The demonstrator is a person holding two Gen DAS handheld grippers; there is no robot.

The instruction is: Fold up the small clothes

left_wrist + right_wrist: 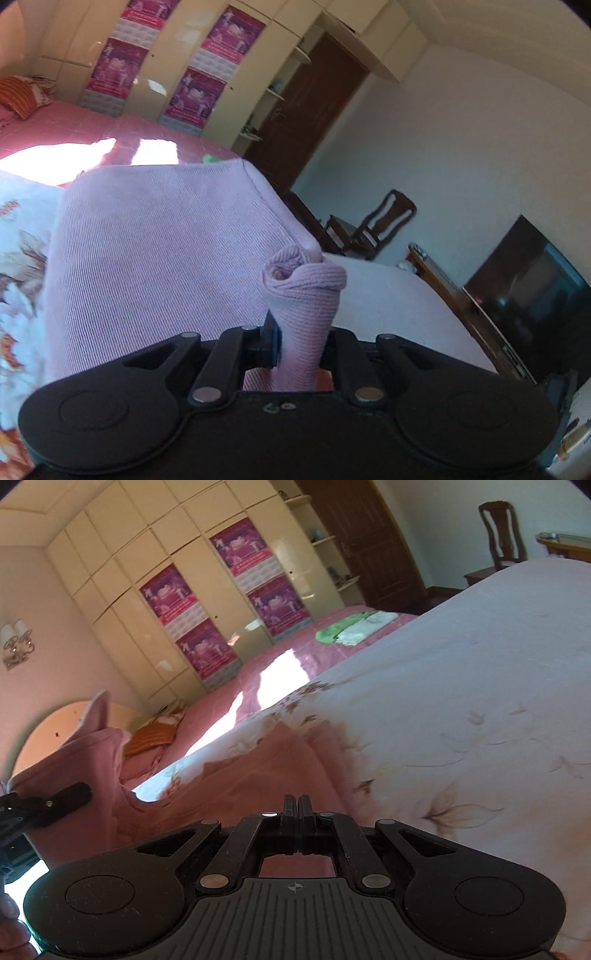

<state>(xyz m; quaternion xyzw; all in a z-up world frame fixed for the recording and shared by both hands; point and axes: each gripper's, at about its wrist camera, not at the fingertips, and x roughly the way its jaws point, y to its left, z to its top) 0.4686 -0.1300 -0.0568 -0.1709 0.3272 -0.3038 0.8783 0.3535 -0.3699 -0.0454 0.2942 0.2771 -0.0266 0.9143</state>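
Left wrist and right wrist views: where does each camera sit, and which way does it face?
Left wrist: on the left gripper, facing wardrobe and television; jaws shut on the pink garment.
Right wrist: on the right gripper, jaws shut, over the floral quilt; a fingertip shows at lower left.
Shared: garment, pink bedspread, postered wardrobe, door.

No wording can be read in either view. The pink and purple posters (169, 597) on the cream wardrobe doors (122, 627), upper left of both views, carry lines of print and calendar-like grids too small and blurred to make out. A small crosshair mark (294, 887) is moulded into the right gripper's ribbed body, bottom centre.
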